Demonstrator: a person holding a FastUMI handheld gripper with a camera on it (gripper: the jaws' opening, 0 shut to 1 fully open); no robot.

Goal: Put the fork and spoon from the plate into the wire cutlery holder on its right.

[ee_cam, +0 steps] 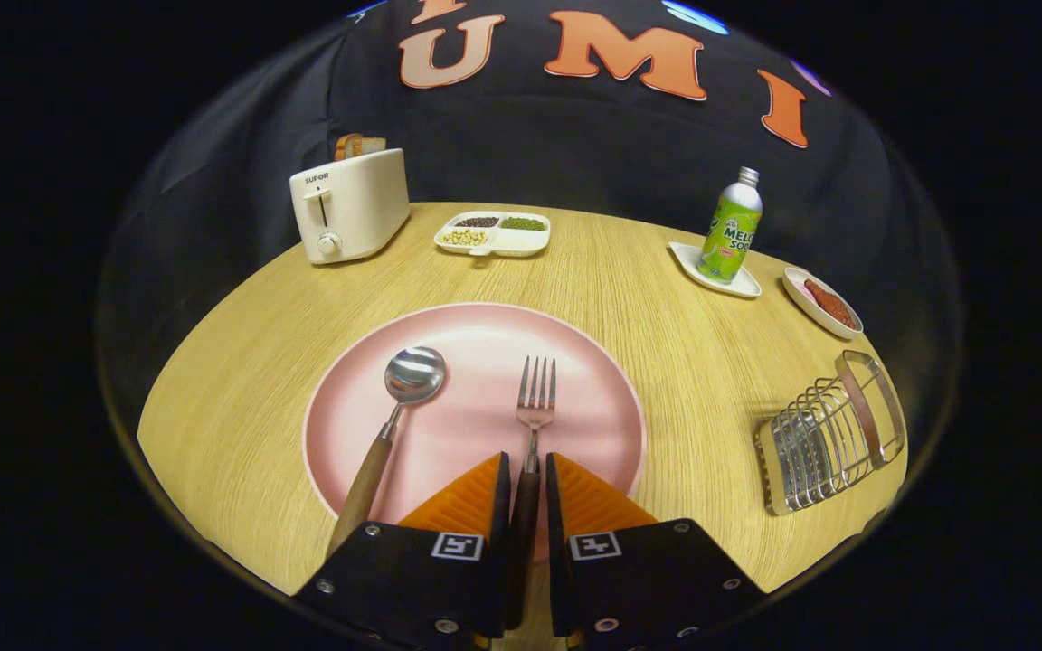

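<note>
- Gripper view, nearest first: tongs point(527, 466) closed down to a narrow slot, the fork's wooden handle lying in that slot with a finger tight on either side — clenched on the fork.
- Fork point(535, 411) lying on the pink plate point(476, 330), tines pointing away from the fingers, metal head just ahead of the fingertips.
- Spoon point(392, 425) on the same plate, left of the fork and apart from it; bowl face up, wooden handle running back over the plate's near rim onto the table point(241, 398).
- Wire cutlery holder point(830, 434) on the table to the right of the plate, well apart from it, tipped over on its side by the look of it.
- Further back, beyond the plate: a white toaster point(349, 203) at the left with bread slices sticking out of the top — then a divided white tray point(492, 233) holding beans or grains of different colours.
- Back right: a green soda bottle point(731, 226) upright on a small white dish point(716, 271), and beside that a small oval dish point(821, 302) with a reddish piece of food.
</note>
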